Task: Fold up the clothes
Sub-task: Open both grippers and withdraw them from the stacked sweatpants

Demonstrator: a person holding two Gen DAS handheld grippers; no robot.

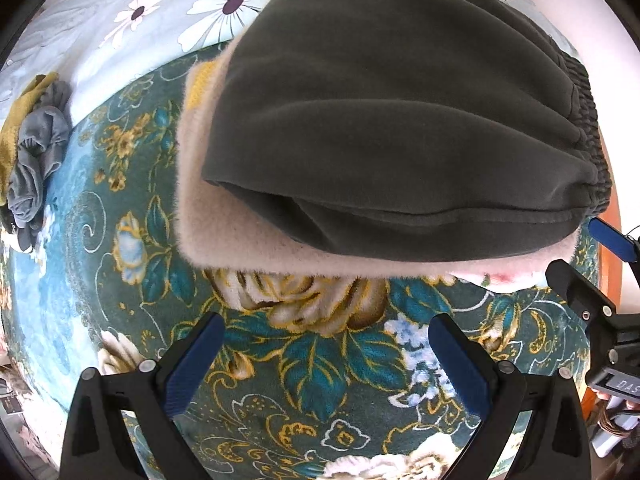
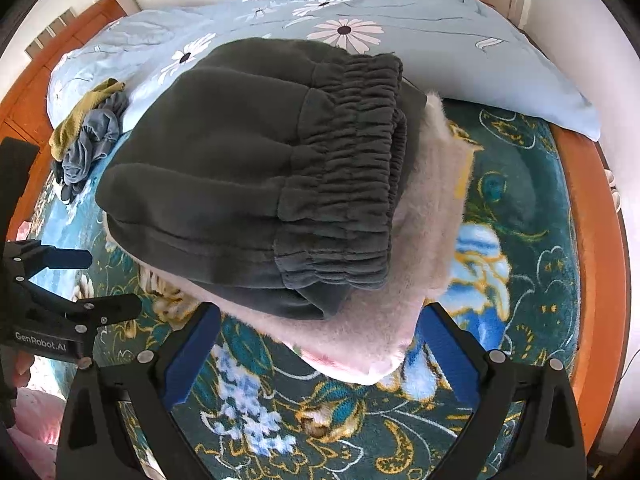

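Nearest the left wrist camera, the left gripper [image 1: 326, 356] is seen with its blue-padded jaws spread wide and nothing between them, held over the teal floral blanket [image 1: 316, 364]. In the right wrist view the right gripper [image 2: 320, 344] is likewise seen released, its jaws parted to either side of the near corner of a pink fuzzy garment [image 2: 360, 344], though whether the pads touch the fabric cannot be told. Just beyond both grippers, the dark grey trousers [image 1: 384, 120] are found folded into a compact stack, laid on top of the folded pink fuzzy garment, which protrudes from under them along the near edge and at one side. The gathered elastic waistband [image 2: 352, 168] is turned toward the right gripper. A strip of yellow is exposed at the far edge of the pink layer. Off to the left, well apart from the stack, a crumpled pile of grey and mustard clothes [image 1: 34, 152] is seen at the edge of the blanket. Farthest away, a pale blue daisy-print quilt [image 2: 400, 32] is spread across the head of the bed, bordered by an orange wooden bed frame [image 2: 600, 240].
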